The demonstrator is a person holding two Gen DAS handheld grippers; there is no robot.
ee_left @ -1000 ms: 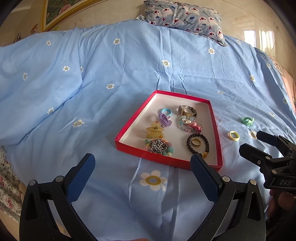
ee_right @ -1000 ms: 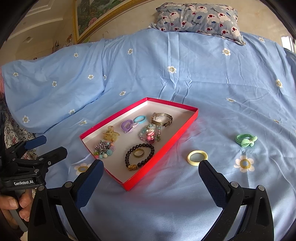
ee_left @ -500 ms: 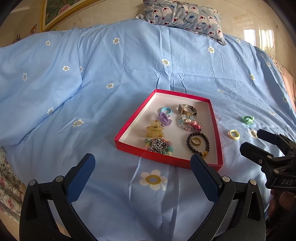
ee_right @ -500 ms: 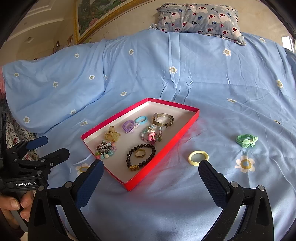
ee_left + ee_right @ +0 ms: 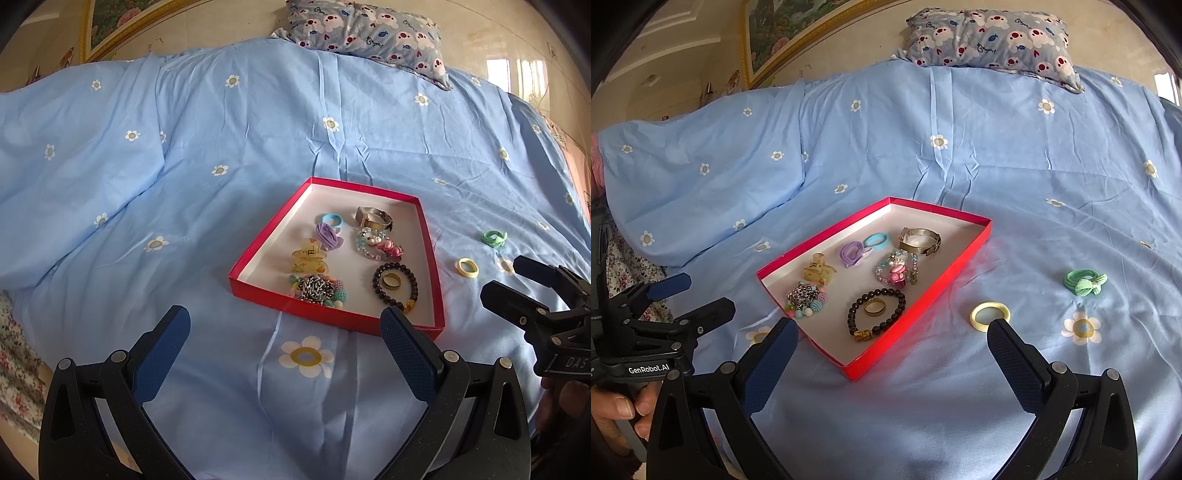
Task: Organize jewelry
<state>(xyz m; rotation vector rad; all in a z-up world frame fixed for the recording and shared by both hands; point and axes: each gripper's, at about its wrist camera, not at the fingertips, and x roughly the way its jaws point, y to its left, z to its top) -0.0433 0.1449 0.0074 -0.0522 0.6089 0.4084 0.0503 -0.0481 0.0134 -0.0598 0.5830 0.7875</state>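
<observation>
Beside red tray (image 5: 955, 264) rim: yellow ring (image 5: 989, 315), open bedsheet (image 5: 1052, 206).

Framed picture (image 5: 783, 33) and holding hand (image 5: 617, 410), both edge-cropped

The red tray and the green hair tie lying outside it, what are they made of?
The red tray looks like thin cardboard: matte white inside, crisp folded walls. The green hair tie looks like stretchy knit fabric, dull and soft, tied in a small bow. Neither can be confirmed by sight alone.

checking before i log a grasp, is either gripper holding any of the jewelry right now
Nothing is held. The left gripper and right gripper are both open and empty above the bedspread; the yellow ring lies untouched.
</observation>
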